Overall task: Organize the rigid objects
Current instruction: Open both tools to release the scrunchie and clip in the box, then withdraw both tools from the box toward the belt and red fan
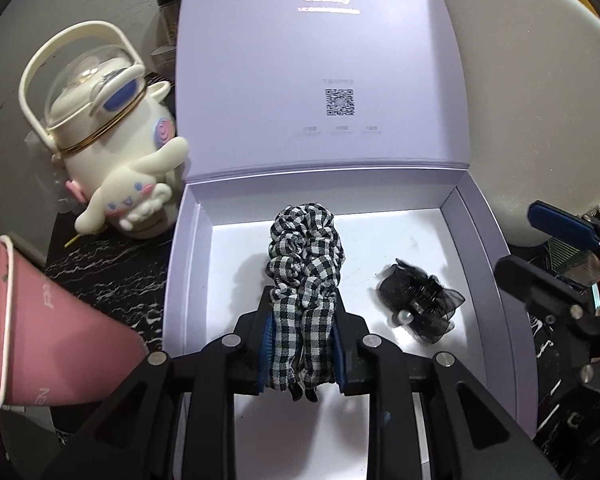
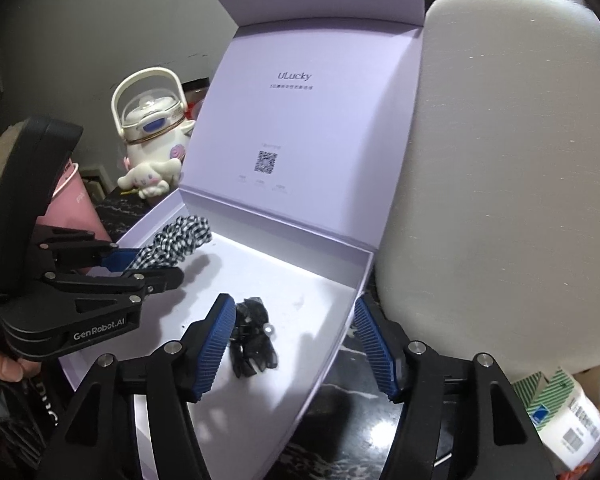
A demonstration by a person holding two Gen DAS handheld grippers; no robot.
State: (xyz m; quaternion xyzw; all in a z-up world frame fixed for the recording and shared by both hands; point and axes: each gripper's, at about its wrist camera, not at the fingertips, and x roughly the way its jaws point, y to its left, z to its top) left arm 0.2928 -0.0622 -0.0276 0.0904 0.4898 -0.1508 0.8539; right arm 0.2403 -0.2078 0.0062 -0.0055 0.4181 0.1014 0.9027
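My left gripper (image 1: 302, 344) is shut on a black-and-white checked hair clip (image 1: 304, 268) and holds it over the floor of an open lilac box (image 1: 484, 240). The same clip (image 2: 180, 238) and left gripper (image 2: 140, 266) show in the right wrist view. A black mesh hair clip with a pearl (image 1: 420, 304) lies inside the box at the right; it also shows between my right fingers' view (image 2: 252, 340). My right gripper (image 2: 296, 348) is open and empty, straddling the box's right wall (image 2: 340, 328).
A cream Cinnamoroll kettle (image 1: 112, 128) stands left of the box on the black marble top (image 1: 112, 272). A pink bottle (image 1: 40, 320) is at the near left. A large white rounded object (image 2: 500, 160) stands right of the box lid (image 2: 300, 120). A green-striped carton (image 2: 560, 412) is at the far right.
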